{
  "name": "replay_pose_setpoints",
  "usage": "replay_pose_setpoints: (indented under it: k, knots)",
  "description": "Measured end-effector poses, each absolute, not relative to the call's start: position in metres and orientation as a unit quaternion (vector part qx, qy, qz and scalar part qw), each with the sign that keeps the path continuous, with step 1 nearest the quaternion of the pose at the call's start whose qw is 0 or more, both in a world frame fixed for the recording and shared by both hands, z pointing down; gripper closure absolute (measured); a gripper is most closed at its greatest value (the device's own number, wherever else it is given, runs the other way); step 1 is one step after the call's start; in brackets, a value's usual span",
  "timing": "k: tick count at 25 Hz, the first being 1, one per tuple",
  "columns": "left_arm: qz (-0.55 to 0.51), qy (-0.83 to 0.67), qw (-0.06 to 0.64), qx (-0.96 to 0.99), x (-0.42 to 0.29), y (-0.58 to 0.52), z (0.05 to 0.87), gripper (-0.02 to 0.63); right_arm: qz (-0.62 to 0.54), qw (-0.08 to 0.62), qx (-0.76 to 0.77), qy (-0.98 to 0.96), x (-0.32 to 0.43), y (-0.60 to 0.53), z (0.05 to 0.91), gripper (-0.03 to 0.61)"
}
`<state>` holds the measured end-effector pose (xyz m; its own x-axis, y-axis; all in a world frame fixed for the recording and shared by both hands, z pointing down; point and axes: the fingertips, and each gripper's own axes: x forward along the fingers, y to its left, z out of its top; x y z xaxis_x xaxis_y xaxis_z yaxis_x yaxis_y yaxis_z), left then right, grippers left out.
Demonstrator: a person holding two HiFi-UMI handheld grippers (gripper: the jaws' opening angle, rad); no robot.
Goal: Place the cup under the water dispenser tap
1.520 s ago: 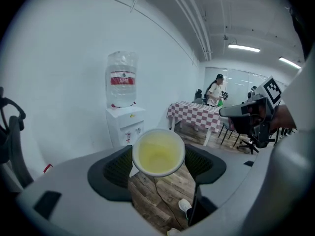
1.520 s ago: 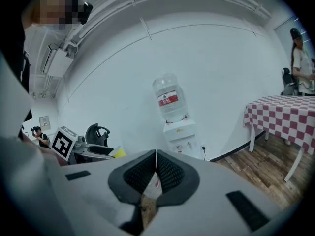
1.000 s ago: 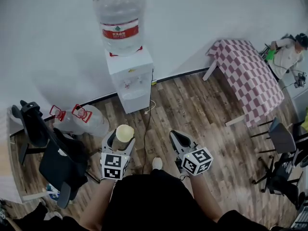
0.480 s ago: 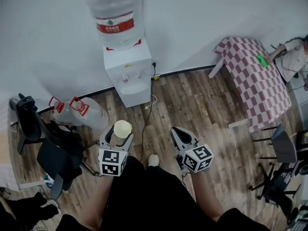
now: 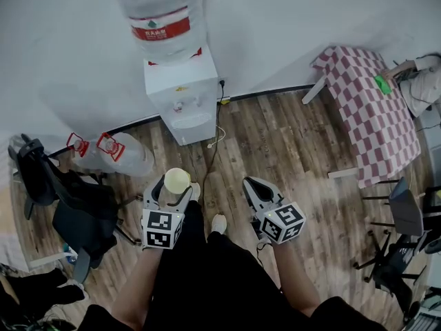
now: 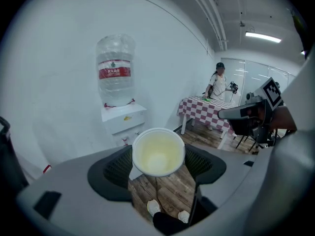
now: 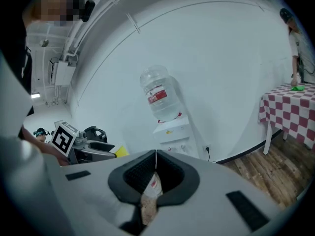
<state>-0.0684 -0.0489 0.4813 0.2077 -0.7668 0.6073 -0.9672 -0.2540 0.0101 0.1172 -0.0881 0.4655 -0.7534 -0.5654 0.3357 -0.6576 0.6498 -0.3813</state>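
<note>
Head view: left gripper is holding the paper cup upright, jaws closed on its sides, low in front of the body. Right gripper is riding alongside, well apart from the cup. Water dispenser is standing against the wall ahead, big bottle on top, taps in the recess. Compared with a second ago, a second shoe is now showing beside the left gripper and the checkered table is sitting further to the right, so the person appears to be stepping toward the dispenser. The cup is riding a touch closer to the cabinet but remains well short of it, with bare floor between.

Left gripper view: the cup is sitting between the two ribbed pads, both pressing its wall below the rim, open mouth facing the camera, nothing inside. The dispenser is lying straight beyond the rim, so the approach is lining up.

Right gripper view: the jaws are pressed together, tips meeting at a thin seam, gripping nothing; only floor is showing through the gap behind them. The dispenser is ahead, the left gripper off to the side.

Judgement: carry phase, placement not begun; the walk needs finishing before the cup is lowered under a tap
</note>
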Motion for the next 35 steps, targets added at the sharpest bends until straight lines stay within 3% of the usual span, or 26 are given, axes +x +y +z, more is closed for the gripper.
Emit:
replay_pose_setpoints:
  k: [19, 35]
  knots:
    - [0.275, -0.503, 0.215, 0.791, -0.083, -0.215, 0.572, 0.272, 0.238, 0.137, 0.344, -0.898, 0.039, -0.199, 0.535, 0.557]
    - [0.328, -0.481, 0.237, 0.778, -0.097, -0.339, 0.778, 0.272, 0.261, 0.156, 0.388, -0.87, 0.004, -0.276, 0.66, 0.557]
